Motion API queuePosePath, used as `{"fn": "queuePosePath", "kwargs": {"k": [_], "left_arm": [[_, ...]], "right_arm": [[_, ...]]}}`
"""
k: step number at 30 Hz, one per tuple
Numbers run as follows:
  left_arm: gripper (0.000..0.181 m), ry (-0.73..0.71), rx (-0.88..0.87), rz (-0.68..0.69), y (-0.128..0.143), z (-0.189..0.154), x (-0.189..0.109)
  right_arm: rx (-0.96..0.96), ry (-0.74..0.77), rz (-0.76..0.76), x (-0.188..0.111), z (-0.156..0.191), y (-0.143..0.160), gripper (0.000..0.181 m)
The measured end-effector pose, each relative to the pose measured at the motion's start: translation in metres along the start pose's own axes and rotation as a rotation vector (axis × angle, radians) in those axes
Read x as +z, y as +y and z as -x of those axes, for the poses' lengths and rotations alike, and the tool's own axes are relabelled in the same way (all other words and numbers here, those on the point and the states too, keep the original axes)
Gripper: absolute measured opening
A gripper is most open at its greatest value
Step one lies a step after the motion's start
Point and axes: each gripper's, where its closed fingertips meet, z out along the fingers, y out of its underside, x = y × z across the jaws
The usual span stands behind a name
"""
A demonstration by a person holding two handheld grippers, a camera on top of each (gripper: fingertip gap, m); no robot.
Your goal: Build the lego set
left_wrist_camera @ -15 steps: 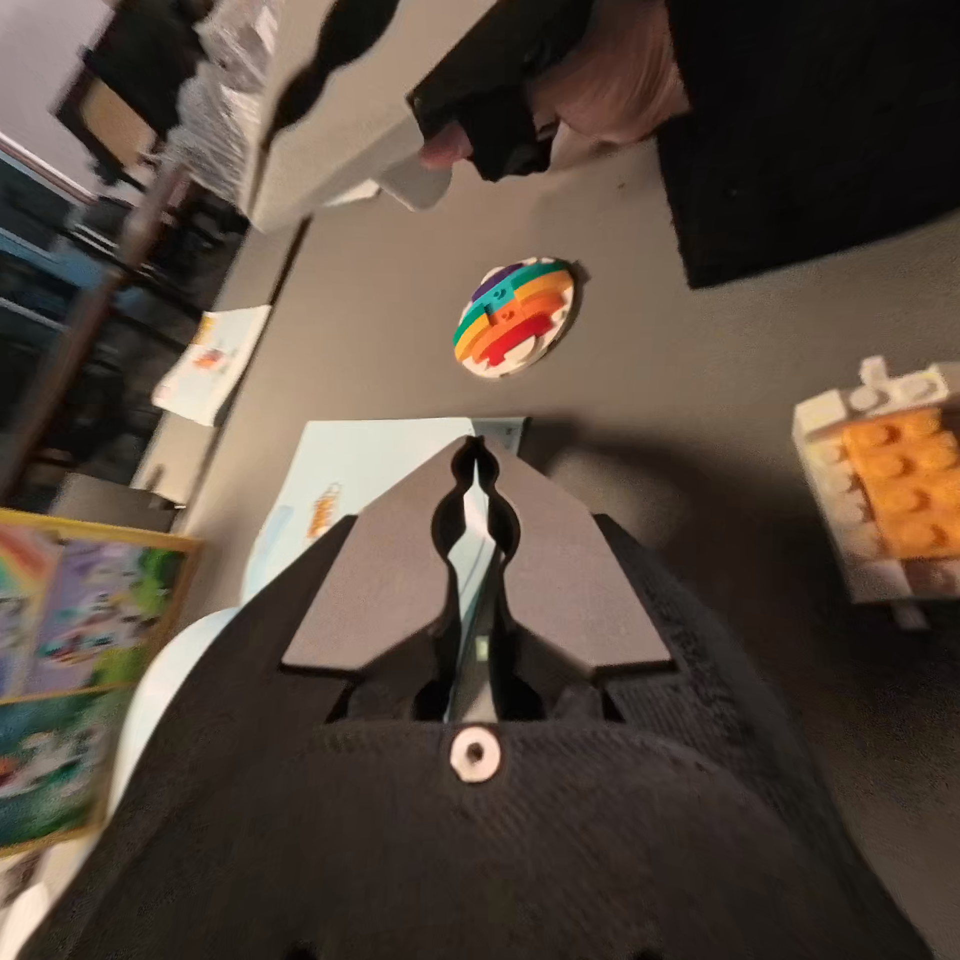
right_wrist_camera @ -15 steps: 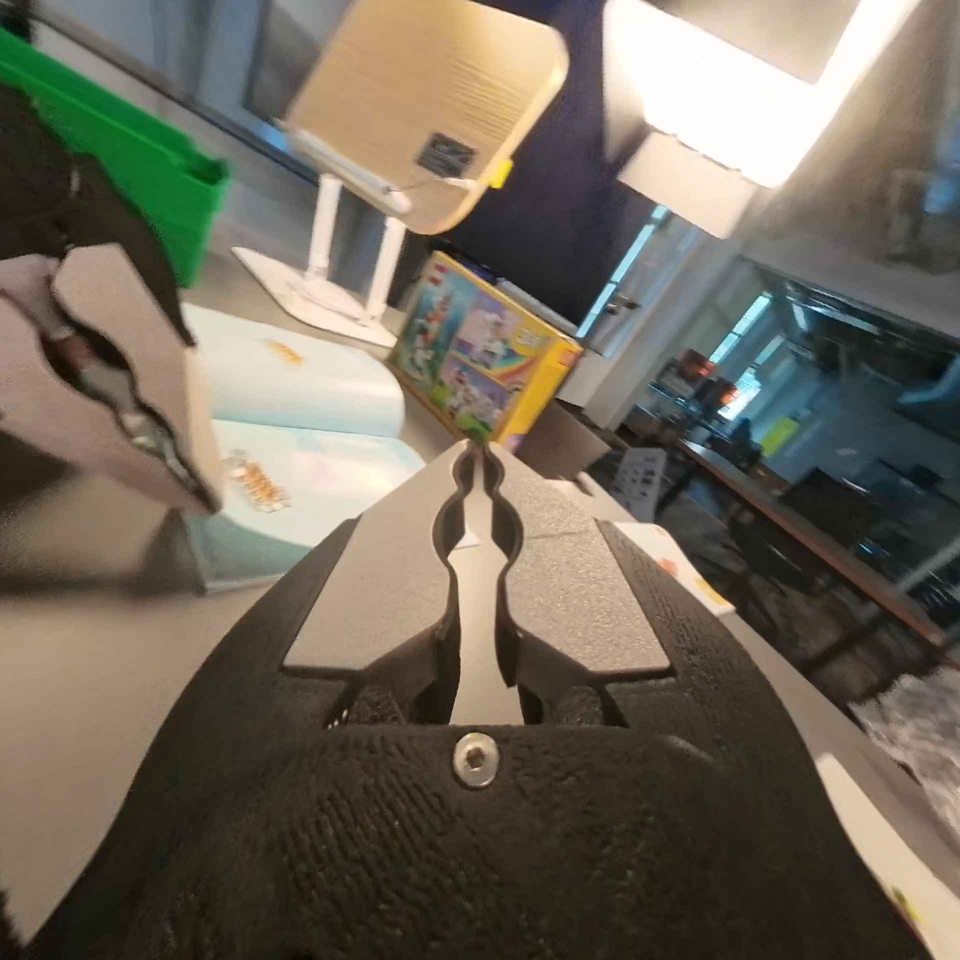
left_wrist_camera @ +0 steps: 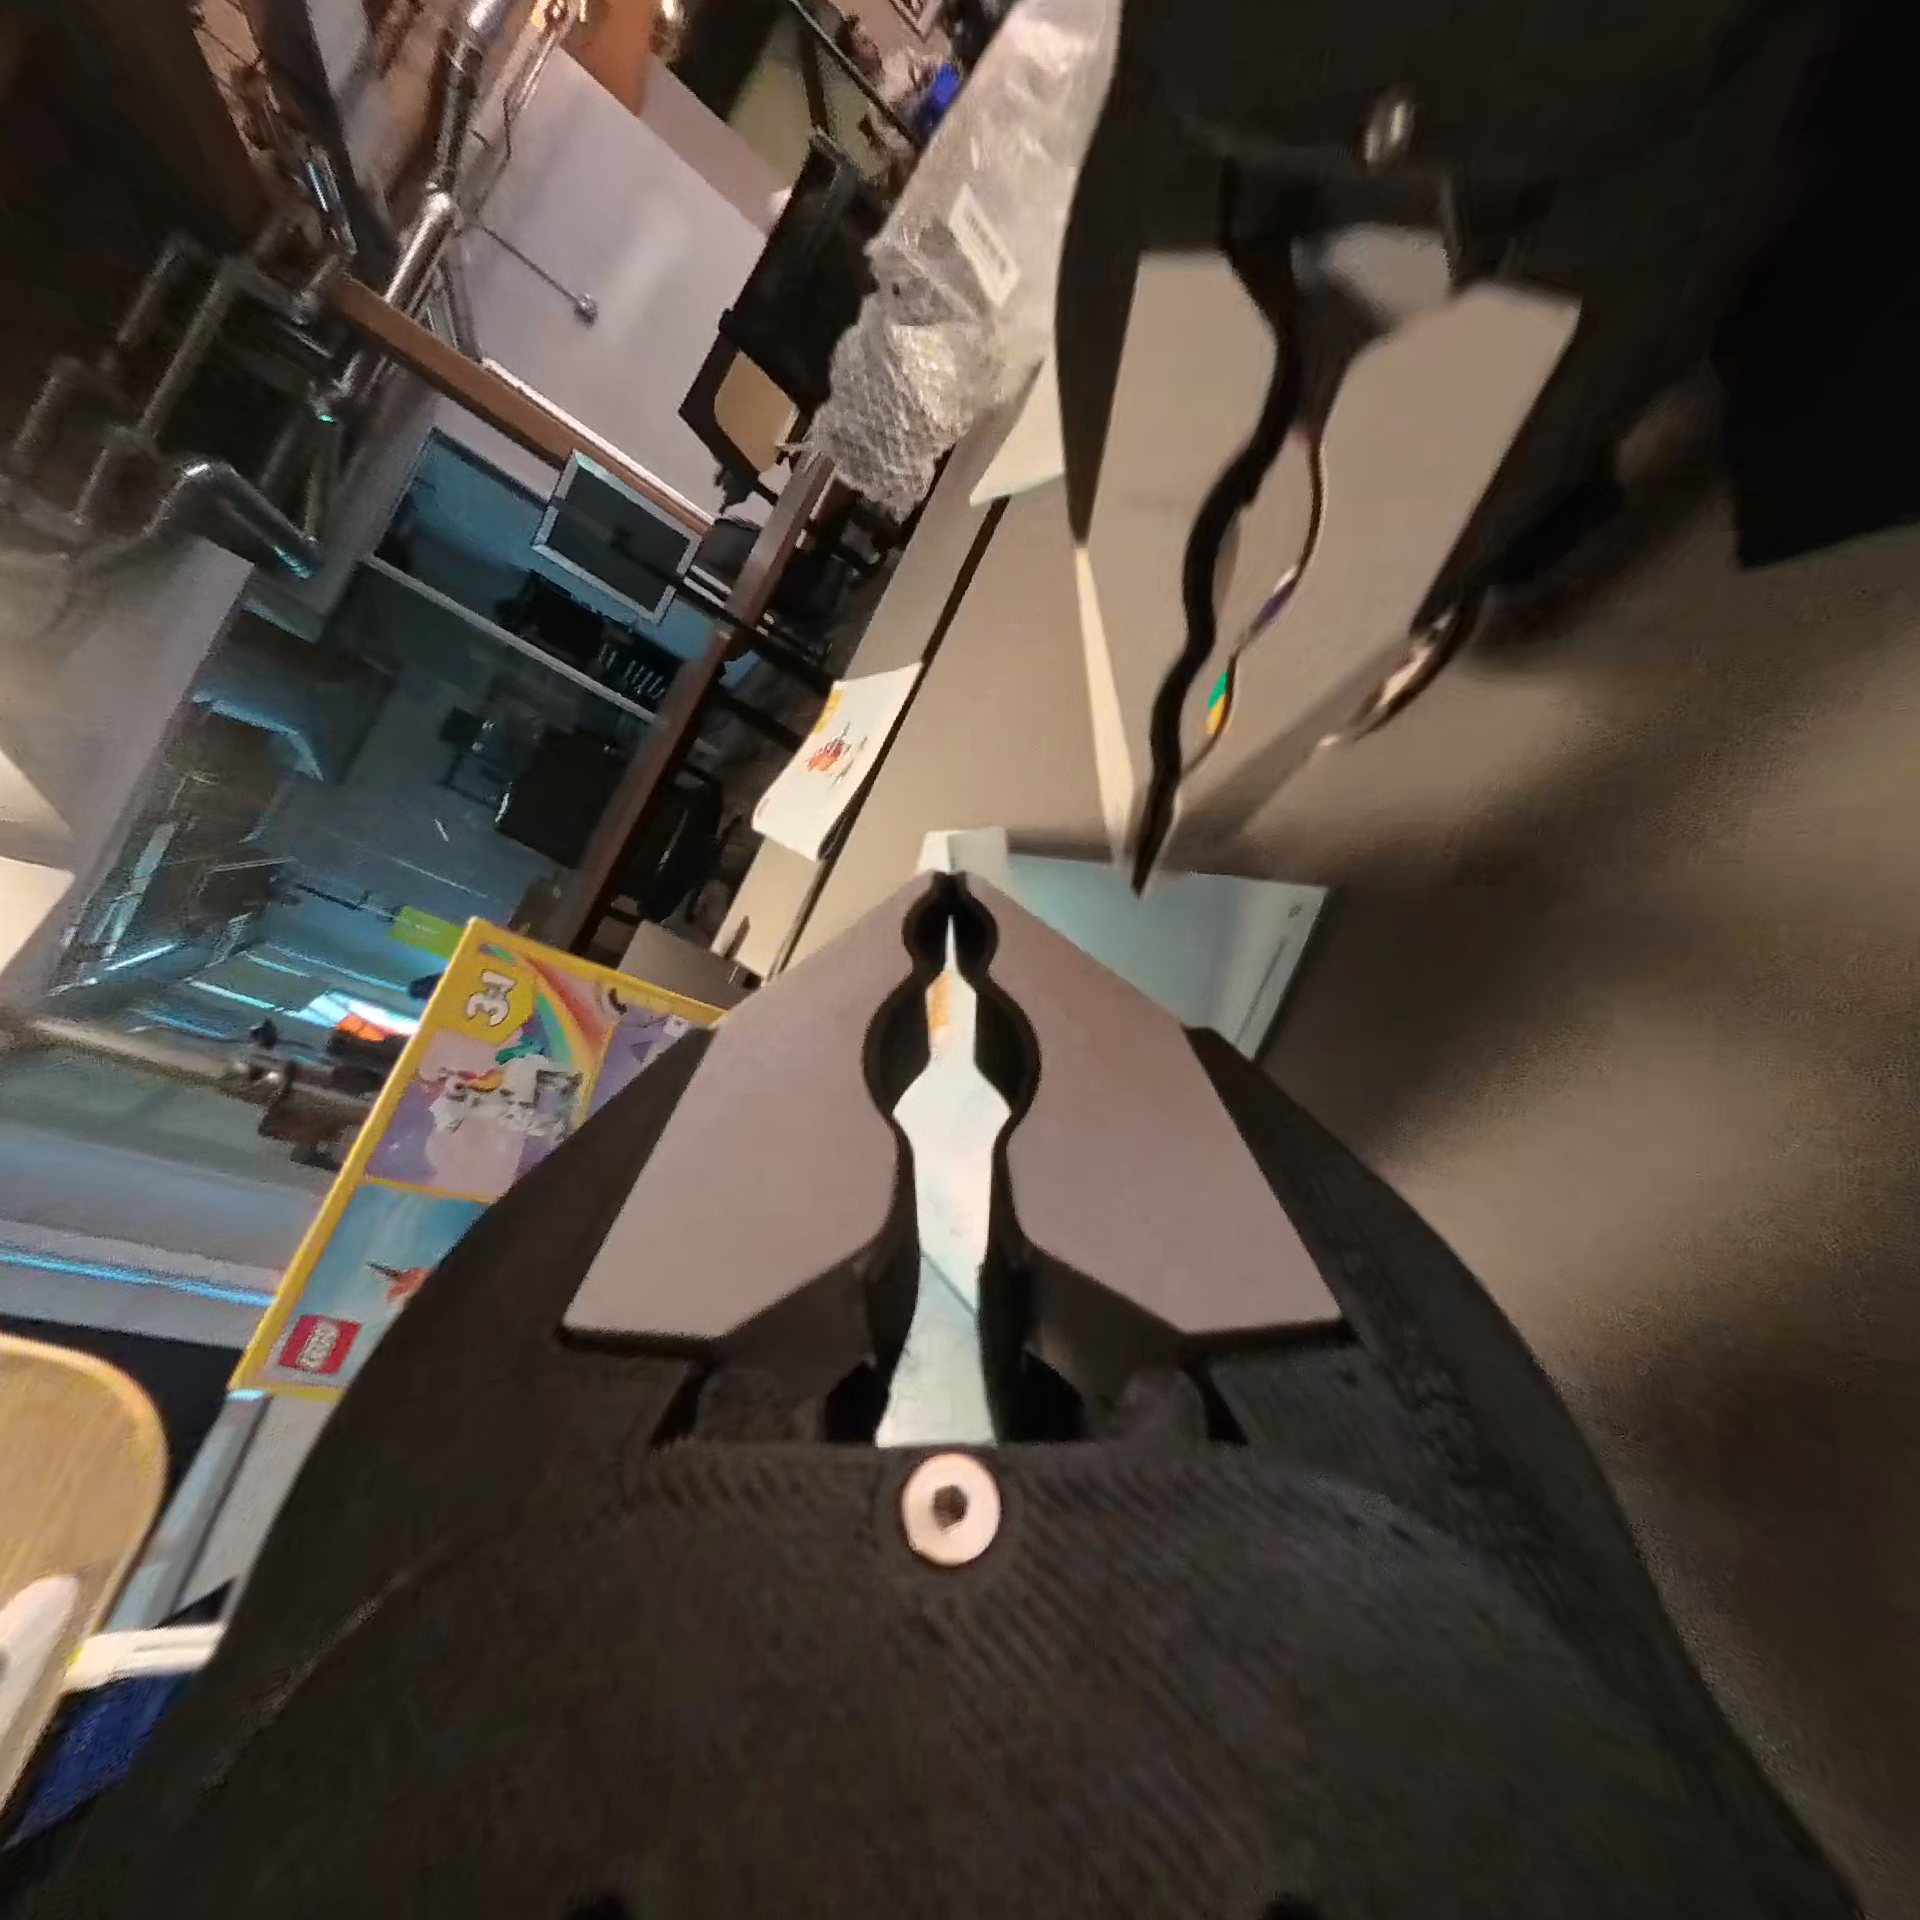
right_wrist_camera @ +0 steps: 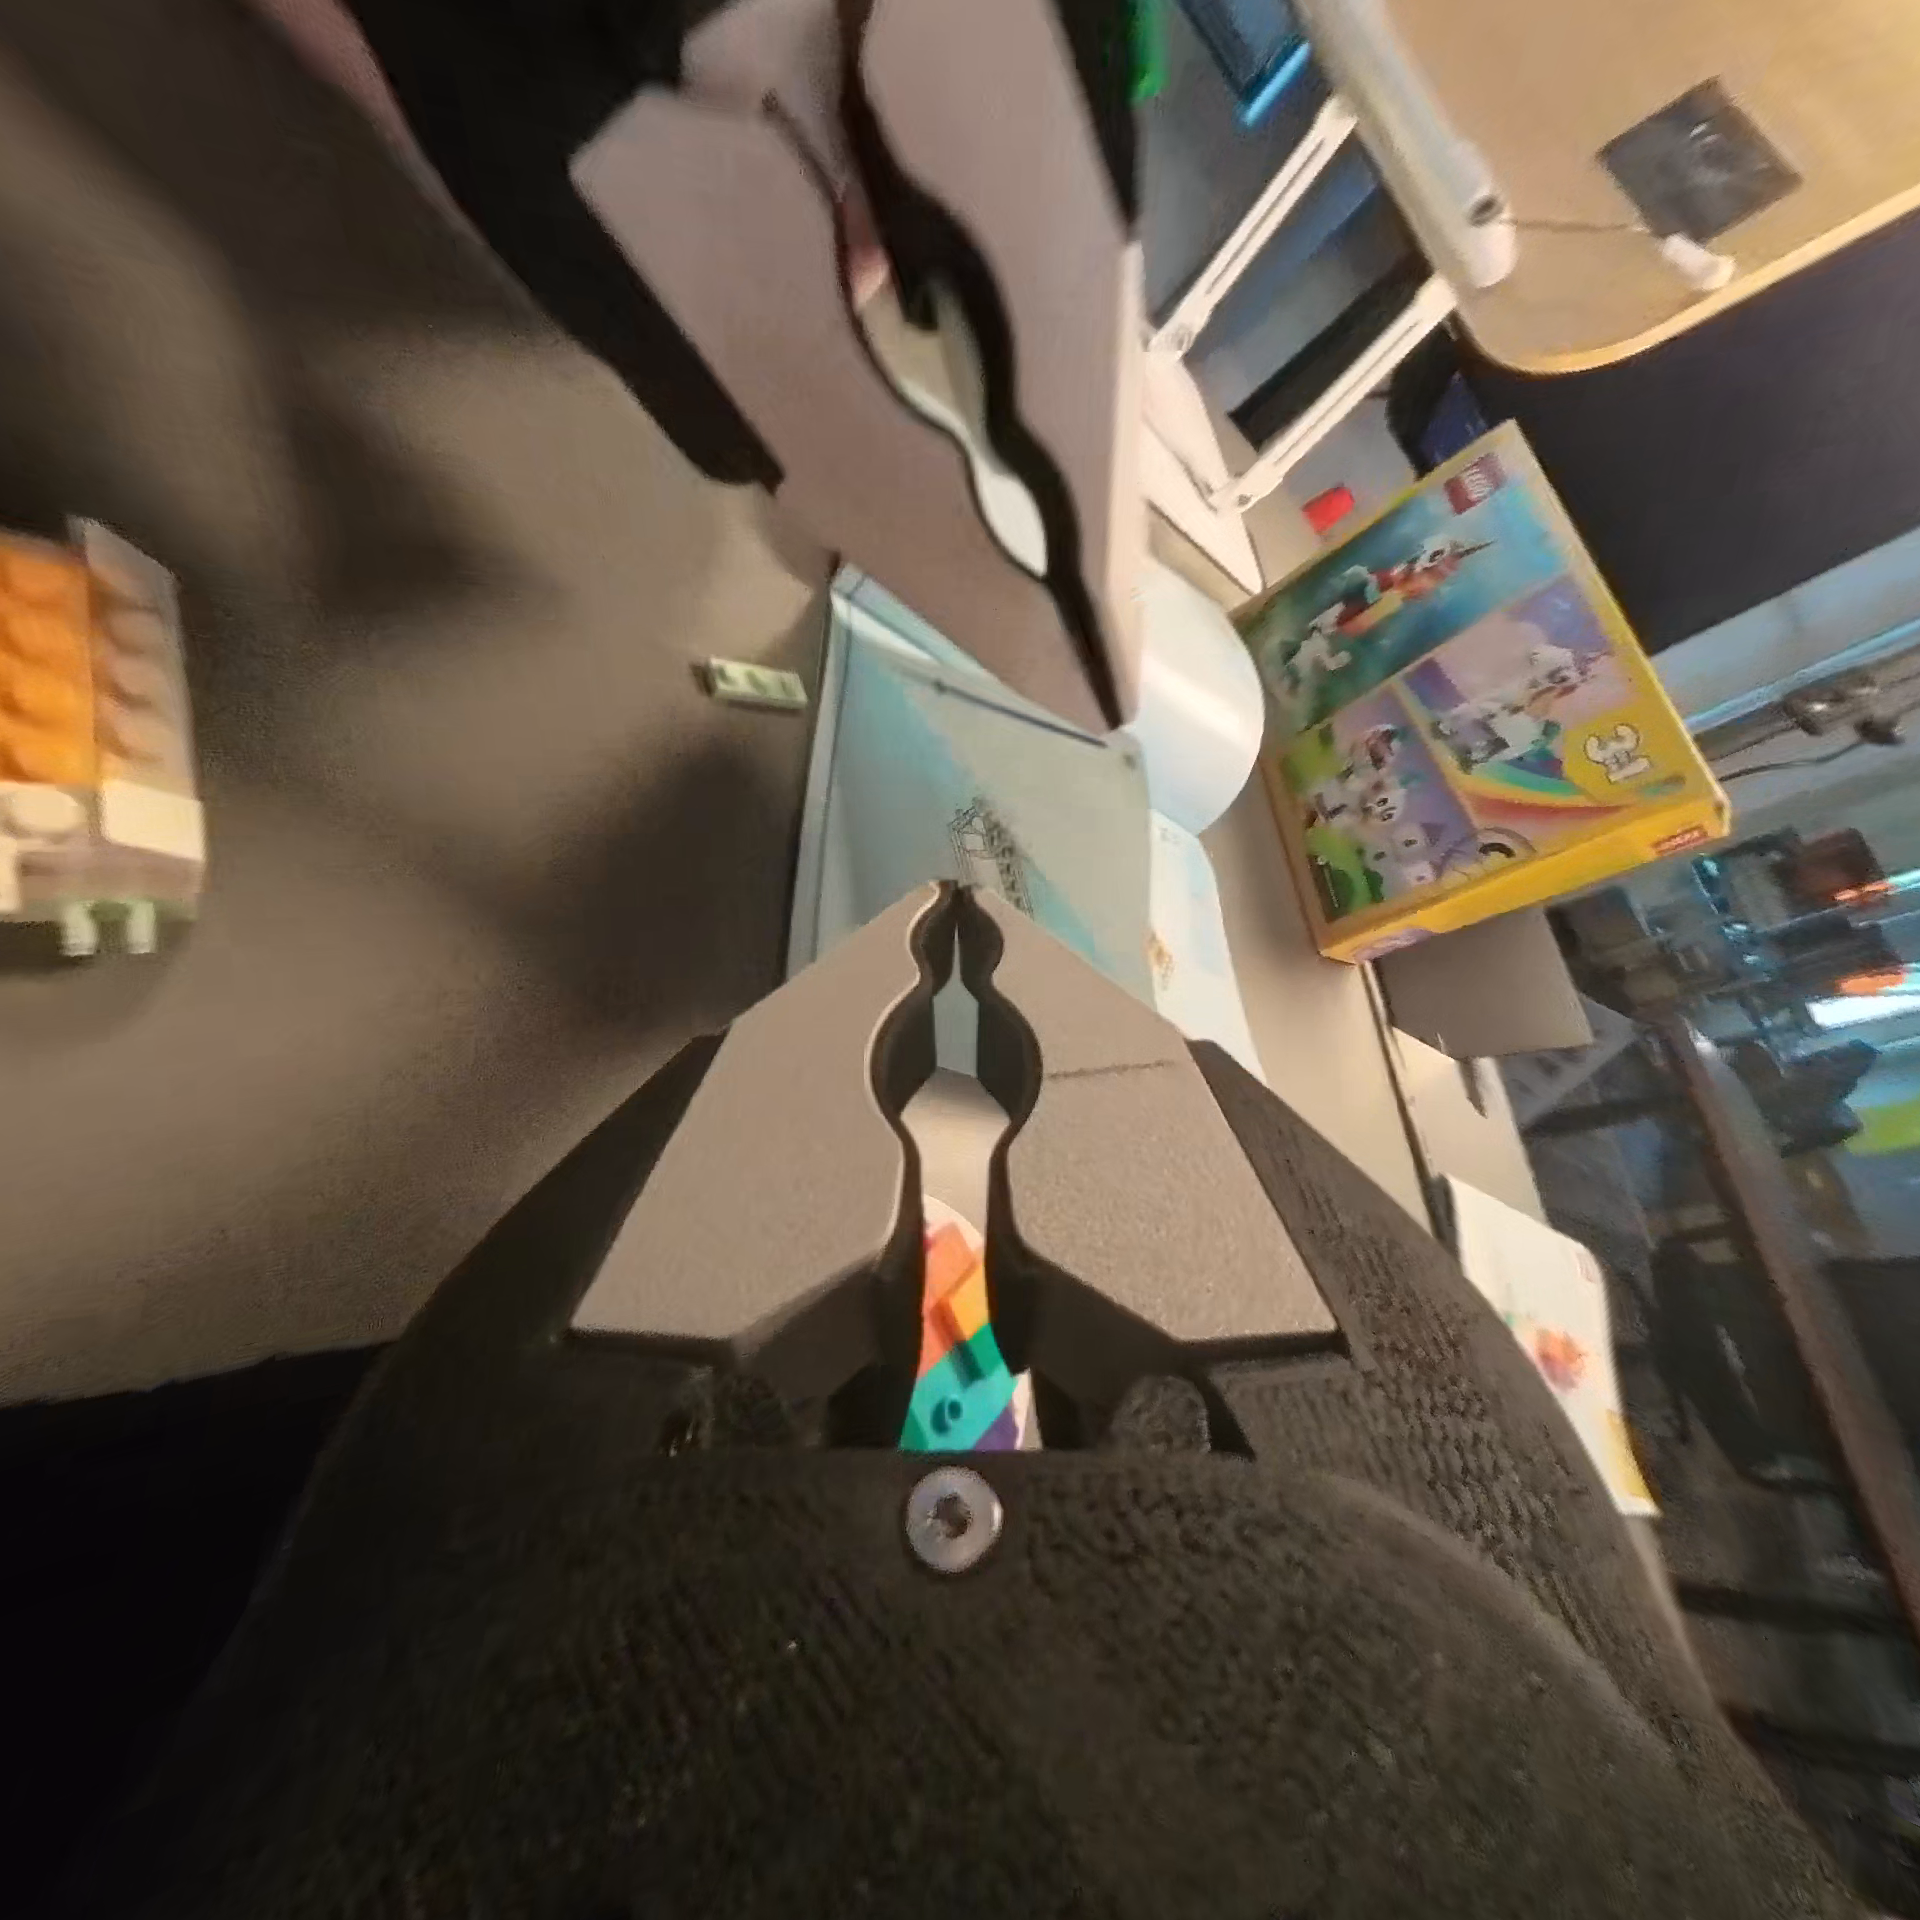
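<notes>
My left gripper (left_wrist_camera: pixel 945 885) is shut and empty, held above the grey table and pointing at the open instruction booklet (left_wrist_camera: pixel 1195 961). My right gripper (right_wrist_camera: pixel 954 891) is also shut and empty. It hovers over the round rainbow lego disc (right_wrist_camera: pixel 956 1340), which shows only through the gap between its fingers. Each gripper shows in the other's view, tip down near the booklet: the right one (left_wrist_camera: pixel 1143 862), the left one (right_wrist_camera: pixel 1107 707). A white and orange brick build (right_wrist_camera: pixel 83 727) lies at the left. A small green piece (right_wrist_camera: pixel 750 683) lies by the booklet (right_wrist_camera: pixel 935 769).
The yellow lego box (right_wrist_camera: pixel 1475 717) stands beyond the booklet, and it also shows in the left wrist view (left_wrist_camera: pixel 457 1122). A white lamp base (right_wrist_camera: pixel 1195 717) and stand are behind it. A loose printed sheet (right_wrist_camera: pixel 1558 1351) lies near the table's edge at the right. The grippers are tip to tip, or close to it.
Both grippers have swung round. The right one has tipped down over the rainbow disc. The left one has lifted its view off the disc and brick build. Their tips are now close together.
</notes>
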Motion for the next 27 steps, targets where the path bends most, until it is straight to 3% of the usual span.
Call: {"fn": "queuePosePath", "kwargs": {"k": [3,7,12,18,23,27], "left_arm": [[0.000,0.039,-0.093,-0.095,-0.015,-0.004,-0.007],[0.003,-0.063,-0.280,-0.173,-0.014,0.035,-0.025],[0.009,-0.178,-0.579,-0.166,0.042,0.092,-0.050],[0.000,-0.190,-0.699,0.016,0.119,0.108,-0.048],[0.000,-0.081,-0.850,0.131,0.149,0.099,-0.031],[0.000,-0.040,-0.908,0.149,0.153,0.096,-0.029]], "right_arm": [[-0.153,-0.006,0.092,0.015,0.011,0.004,0.000],[-0.317,0.036,0.193,0.024,0.014,0.012,0.000],[-0.323,0.056,0.224,0.025,0.011,0.017,0.000],[-0.371,0.076,0.277,0.025,0.009,0.023,0.000],[-0.396,0.102,0.333,0.026,0.005,0.029,0.000],[-0.379,0.131,0.364,0.027,-0.002,0.032,0.000]]}}
